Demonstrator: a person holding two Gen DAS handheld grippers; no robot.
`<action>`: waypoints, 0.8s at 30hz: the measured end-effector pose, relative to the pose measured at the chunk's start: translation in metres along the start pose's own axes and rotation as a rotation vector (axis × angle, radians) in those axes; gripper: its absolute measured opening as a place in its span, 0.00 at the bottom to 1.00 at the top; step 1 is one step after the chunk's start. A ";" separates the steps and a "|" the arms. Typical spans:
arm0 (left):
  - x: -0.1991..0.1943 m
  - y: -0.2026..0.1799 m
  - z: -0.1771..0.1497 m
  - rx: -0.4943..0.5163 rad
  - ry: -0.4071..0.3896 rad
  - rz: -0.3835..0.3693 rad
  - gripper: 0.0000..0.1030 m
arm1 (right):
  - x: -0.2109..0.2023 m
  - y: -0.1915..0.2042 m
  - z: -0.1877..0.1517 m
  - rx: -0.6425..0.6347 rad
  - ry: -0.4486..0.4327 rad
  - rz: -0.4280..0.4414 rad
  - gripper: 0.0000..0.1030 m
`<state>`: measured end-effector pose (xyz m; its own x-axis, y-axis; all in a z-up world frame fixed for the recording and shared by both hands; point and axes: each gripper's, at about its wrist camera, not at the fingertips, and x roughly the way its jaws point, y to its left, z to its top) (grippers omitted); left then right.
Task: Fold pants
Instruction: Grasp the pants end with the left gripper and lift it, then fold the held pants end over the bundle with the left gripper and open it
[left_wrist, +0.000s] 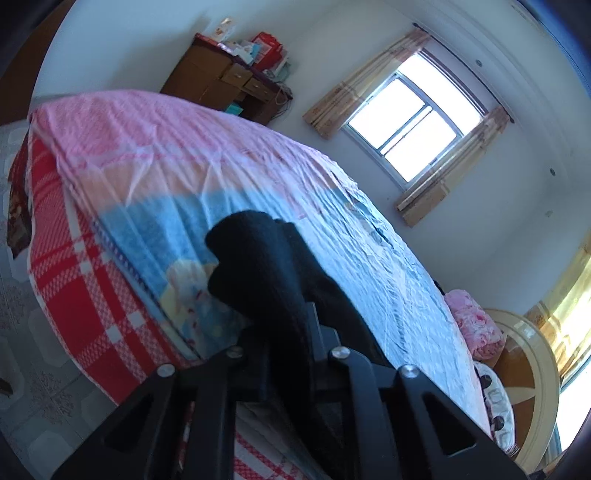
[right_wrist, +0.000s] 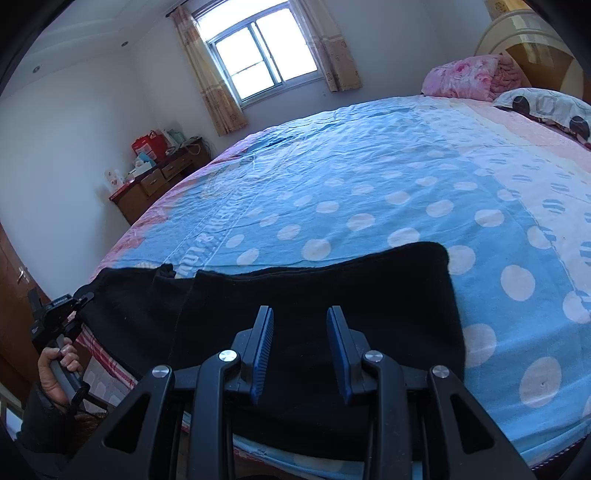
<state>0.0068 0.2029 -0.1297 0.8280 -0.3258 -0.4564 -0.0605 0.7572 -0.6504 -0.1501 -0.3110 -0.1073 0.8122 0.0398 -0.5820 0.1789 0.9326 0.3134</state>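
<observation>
Black pants (right_wrist: 295, 295) lie spread along the near edge of a bed covered by a blue polka-dot sheet (right_wrist: 369, 177), one end bunched and lifted in the left gripper (left_wrist: 291, 325) — its jaws clamped together on the dark fabric. The right gripper (right_wrist: 300, 350) hovers over the garment's middle, blue-padded fingers (right_wrist: 264, 347) apart and gripping nothing. A hand (right_wrist: 59, 369) grasps the left tool's handle beside a wooden dresser (right_wrist: 162, 181).
</observation>
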 end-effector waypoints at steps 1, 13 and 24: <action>-0.002 -0.004 0.002 0.008 -0.001 0.000 0.13 | -0.003 -0.003 0.002 0.017 -0.012 0.002 0.31; -0.036 -0.194 -0.037 0.595 0.020 -0.325 0.13 | -0.017 -0.024 0.011 0.095 -0.046 0.040 0.31; -0.006 -0.323 -0.188 0.972 0.276 -0.590 0.13 | -0.067 -0.086 0.016 0.233 -0.161 -0.032 0.31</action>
<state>-0.0827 -0.1462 -0.0309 0.4287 -0.7930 -0.4329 0.8437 0.5228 -0.1221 -0.2109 -0.3998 -0.0828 0.8787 -0.0628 -0.4733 0.3131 0.8243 0.4718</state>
